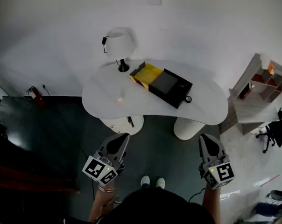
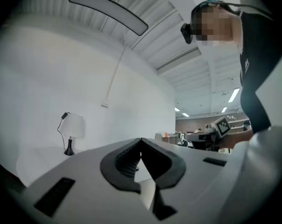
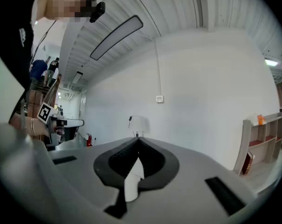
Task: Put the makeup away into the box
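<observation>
**Head view:** the white table (image 1: 204,107) stands at twelve o'clock from the person, well apart from both grippers. On it the box (image 1: 162,84), yellow at one end and black at the other, lies aslant near the middle. A small dark round piece (image 1: 188,99) sits just beside its four o'clock corner. A small pale piece (image 1: 120,98) lies at its eight o'clock. Both are too small to identify. A lamp (image 1: 119,45) stands at the box's ten o'clock. The left gripper (image 1: 126,135) and right gripper (image 1: 204,136) are held low, pointing toward the table.

**Left gripper view:** the jaws meet at their tips with nothing between them, and the lamp is at nine o'clock.

**Right gripper view:** the jaws are pressed together and empty. The lamp is at twelve o'clock and a shelf (image 3: 262,141) at three.
</observation>
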Tool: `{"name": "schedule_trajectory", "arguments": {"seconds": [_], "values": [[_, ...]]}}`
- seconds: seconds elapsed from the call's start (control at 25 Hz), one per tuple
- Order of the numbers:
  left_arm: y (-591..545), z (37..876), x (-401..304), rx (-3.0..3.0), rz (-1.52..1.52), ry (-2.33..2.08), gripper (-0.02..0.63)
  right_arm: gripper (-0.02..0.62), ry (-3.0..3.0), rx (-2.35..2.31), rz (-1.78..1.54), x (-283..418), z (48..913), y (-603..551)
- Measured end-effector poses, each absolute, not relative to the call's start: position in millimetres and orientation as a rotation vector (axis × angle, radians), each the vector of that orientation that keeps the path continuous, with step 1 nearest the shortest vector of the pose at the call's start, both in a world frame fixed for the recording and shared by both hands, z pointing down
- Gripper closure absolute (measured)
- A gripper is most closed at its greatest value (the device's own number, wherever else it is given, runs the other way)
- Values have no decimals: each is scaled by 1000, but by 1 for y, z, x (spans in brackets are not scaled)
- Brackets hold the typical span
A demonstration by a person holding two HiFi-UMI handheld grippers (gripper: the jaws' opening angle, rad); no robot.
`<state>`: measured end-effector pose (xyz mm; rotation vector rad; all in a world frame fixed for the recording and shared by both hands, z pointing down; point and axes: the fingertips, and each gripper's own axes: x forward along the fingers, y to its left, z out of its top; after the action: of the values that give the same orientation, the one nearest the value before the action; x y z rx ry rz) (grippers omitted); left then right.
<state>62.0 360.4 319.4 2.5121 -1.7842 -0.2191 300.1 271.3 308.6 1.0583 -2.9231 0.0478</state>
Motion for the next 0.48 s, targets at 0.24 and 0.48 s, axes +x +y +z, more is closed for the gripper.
{"name": "schedule_trajectory", "arguments": {"seconds": [0.24,0.48], "values": [[361,321,71,2525,-174,-1788,589,577,-2878,1009,-24,302,322,274],[367,326,66,2503,-156,-1799,589,577,-2882,985,-17,295,323,279]]}}
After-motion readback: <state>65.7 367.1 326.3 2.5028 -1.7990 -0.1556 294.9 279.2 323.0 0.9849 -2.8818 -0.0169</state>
